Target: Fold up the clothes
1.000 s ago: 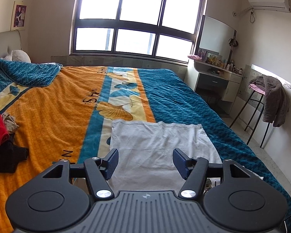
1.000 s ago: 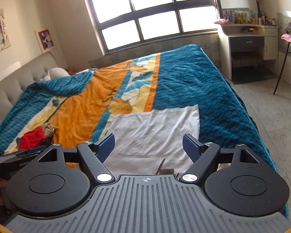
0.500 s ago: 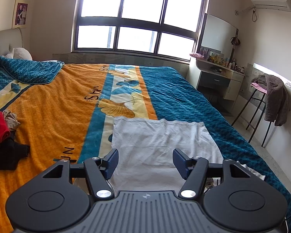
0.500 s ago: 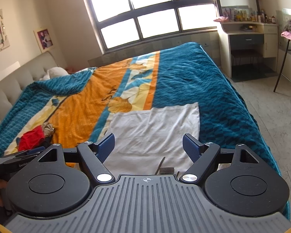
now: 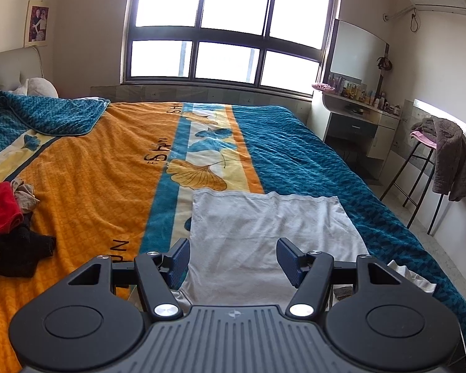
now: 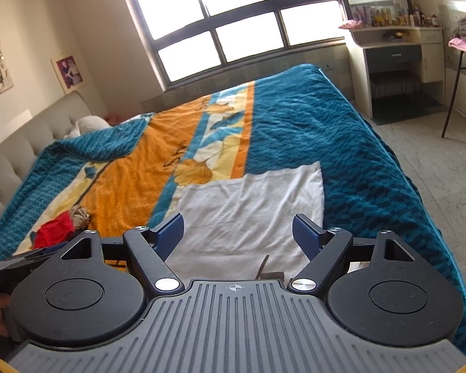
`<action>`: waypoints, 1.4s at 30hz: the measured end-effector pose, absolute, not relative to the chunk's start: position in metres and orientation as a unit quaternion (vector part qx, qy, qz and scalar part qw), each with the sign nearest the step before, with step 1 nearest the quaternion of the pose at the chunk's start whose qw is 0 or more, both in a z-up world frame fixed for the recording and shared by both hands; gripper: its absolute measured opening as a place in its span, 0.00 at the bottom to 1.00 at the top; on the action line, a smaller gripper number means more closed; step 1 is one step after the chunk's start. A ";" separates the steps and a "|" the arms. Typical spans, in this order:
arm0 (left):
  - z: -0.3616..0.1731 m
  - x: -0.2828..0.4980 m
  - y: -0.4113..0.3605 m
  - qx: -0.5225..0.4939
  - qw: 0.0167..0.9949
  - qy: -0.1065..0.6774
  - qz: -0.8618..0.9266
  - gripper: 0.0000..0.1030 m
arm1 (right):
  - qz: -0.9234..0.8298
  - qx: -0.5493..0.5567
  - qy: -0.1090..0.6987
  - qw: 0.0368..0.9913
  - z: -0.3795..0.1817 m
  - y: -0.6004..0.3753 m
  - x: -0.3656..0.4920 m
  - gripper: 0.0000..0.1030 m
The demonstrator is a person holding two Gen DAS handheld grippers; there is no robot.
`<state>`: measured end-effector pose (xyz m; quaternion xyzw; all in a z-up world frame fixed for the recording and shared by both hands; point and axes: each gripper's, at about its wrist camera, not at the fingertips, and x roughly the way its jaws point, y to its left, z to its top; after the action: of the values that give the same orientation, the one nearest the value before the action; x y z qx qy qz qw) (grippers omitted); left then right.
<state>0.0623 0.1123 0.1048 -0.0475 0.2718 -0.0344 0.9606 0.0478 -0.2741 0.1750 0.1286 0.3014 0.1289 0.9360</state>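
Note:
A white garment (image 5: 264, 227) lies flat on the near part of the bed, folded into a rectangle; it also shows in the right wrist view (image 6: 248, 211). My left gripper (image 5: 233, 258) is open and empty, held above the garment's near edge. My right gripper (image 6: 237, 233) is open and empty, also above the garment's near part. A white sleeve end (image 5: 413, 279) sticks out at the garment's near right. A pile of red and black clothes (image 5: 6, 230) lies at the bed's left; it also shows in the right wrist view (image 6: 59, 227).
The bed has an orange and teal blanket (image 5: 108, 171). A stool with a grey coat (image 5: 447, 155) and a dresser (image 5: 357, 124) stand to the right. The tiled floor (image 6: 435, 161) lies right of the bed. The headboard (image 6: 12, 152) is at the left.
Both grippers have shifted slightly over the garment, both still open. The garment has not moved.

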 end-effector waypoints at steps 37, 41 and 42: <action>-0.073 0.349 0.136 -0.054 0.943 0.314 0.091 0.19 | -0.125 0.299 0.291 0.900 -0.094 -0.332 0.333 0.10; -0.074 0.377 0.089 -0.061 0.944 0.318 -0.071 0.33 | -0.009 0.318 0.267 0.909 -0.085 -0.292 0.358 0.10; -0.081 0.386 0.077 -0.056 0.939 0.327 -0.094 0.37 | 0.045 0.318 0.283 0.904 -0.088 -0.275 0.373 0.10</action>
<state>0.3860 0.0774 -0.0810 -0.0564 0.3266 -0.0945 0.9387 0.3727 -0.2750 -0.0880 0.3185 0.2826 0.0452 0.9037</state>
